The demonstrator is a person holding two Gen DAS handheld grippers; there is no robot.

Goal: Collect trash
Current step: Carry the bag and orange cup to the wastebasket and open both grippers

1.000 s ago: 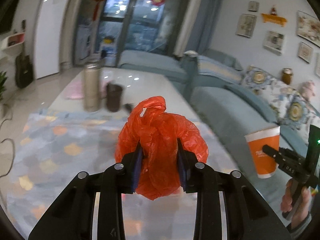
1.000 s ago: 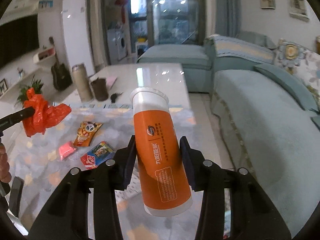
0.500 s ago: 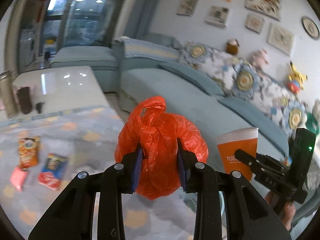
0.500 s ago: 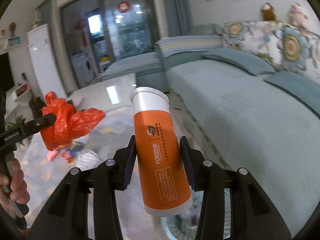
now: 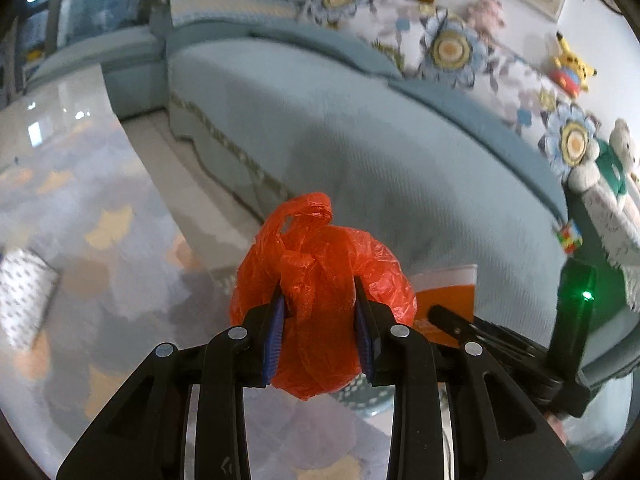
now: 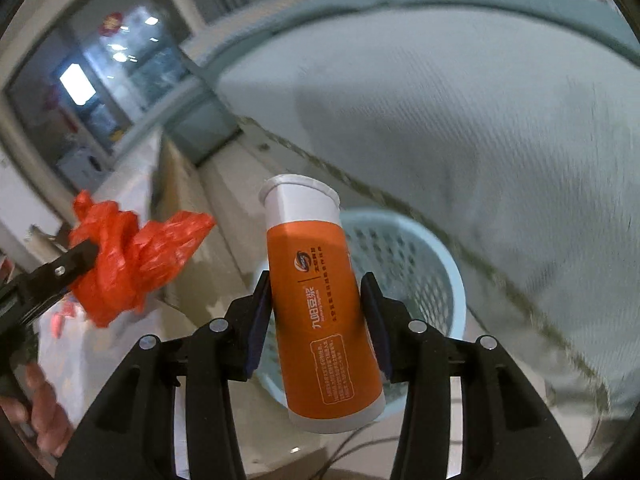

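Left gripper point(image 5: 319, 330) clamped on crumpled red plastic bag point(image 5: 320, 284), right gripper point(image 6: 317, 314) clamped on orange paper cup point(image 6: 320, 300), pale blue mesh wastebasket point(image 6: 420, 264) directly beyond the cup, blue sofa point(image 6: 460, 120) farther behind.

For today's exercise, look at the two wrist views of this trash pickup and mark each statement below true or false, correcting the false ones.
1. The left gripper is closed on a crumpled red plastic bag. True.
2. The right gripper holds a blue glass bottle. False: it grips an orange and white paper cup.
3. A light blue perforated waste basket stands on the floor behind the cup, beside the sofa. True.
4. The red bag already lies inside the basket. False: it is clamped in the left gripper, off to the basket's left in the right wrist view.
5. The cup lies flat on the sofa. False: it is held in the air between the pads.
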